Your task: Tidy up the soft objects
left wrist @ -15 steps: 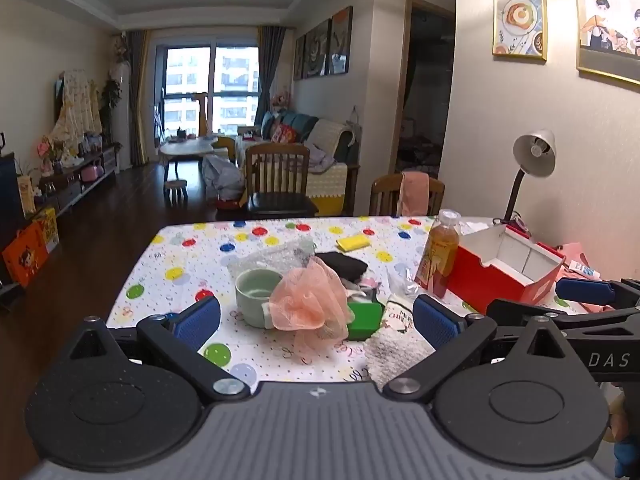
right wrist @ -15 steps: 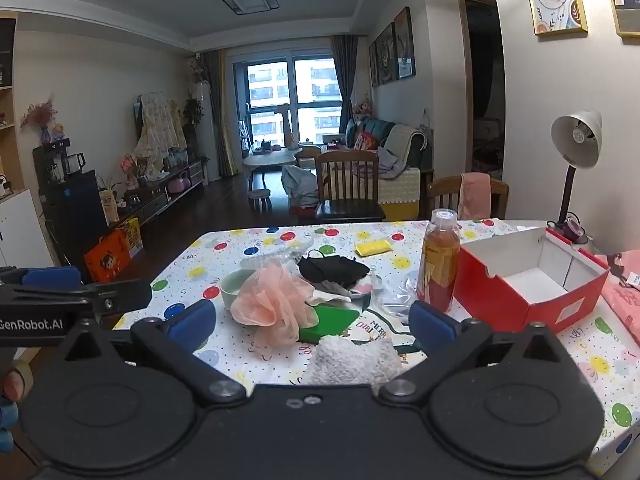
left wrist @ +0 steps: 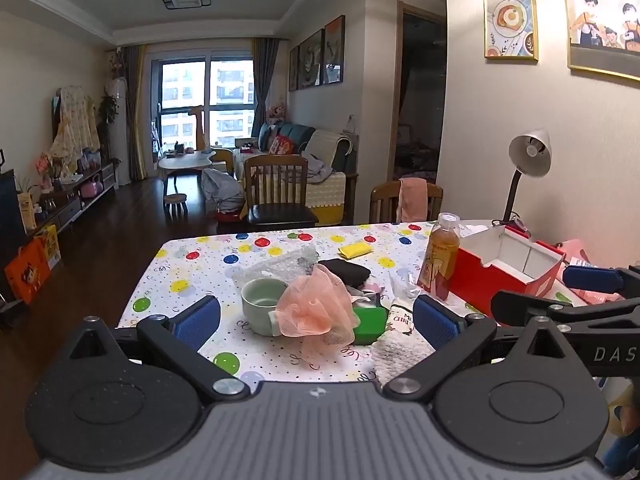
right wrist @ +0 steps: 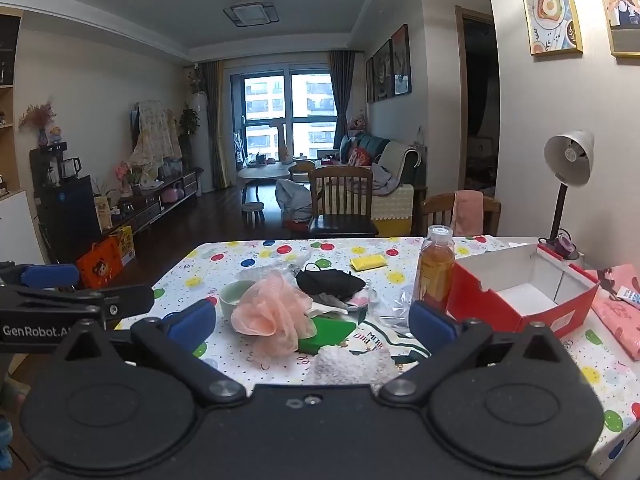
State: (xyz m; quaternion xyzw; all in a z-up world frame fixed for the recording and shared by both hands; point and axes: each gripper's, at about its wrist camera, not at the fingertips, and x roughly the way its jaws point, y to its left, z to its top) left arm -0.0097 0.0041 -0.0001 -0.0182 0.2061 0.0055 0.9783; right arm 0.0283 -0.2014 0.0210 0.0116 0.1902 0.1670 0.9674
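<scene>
Reaching for the peach mesh pouf (left wrist: 316, 308), which is heaped against the green cup (left wrist: 262, 306) mid-desk (left wrist: 192, 256), both tools, left tool (left wrist: 316, 318) and right tool (right wrist: 312, 320), are held spread and empty; the cup could be dragged over.

The room is softly lit, not very bright; most of the light comes from the big window (left wrist: 206, 106) at the far end, where the glass looks pale and blue; the ceiling light (right wrist: 251, 13) looks switched off; the lamp (right wrist: 568, 158) at the right does not glow either; the floor (left wrist: 108, 240) on the left is dark with a faint shine; the table (left wrist: 200, 276) is evenly lit with only weak shadows under the things; both pictures bulge like a fish's eye, so walls and frames bend near the edges; the corners go black; near and far parts look fairly sharp; tiny far things are too small to make out.
</scene>
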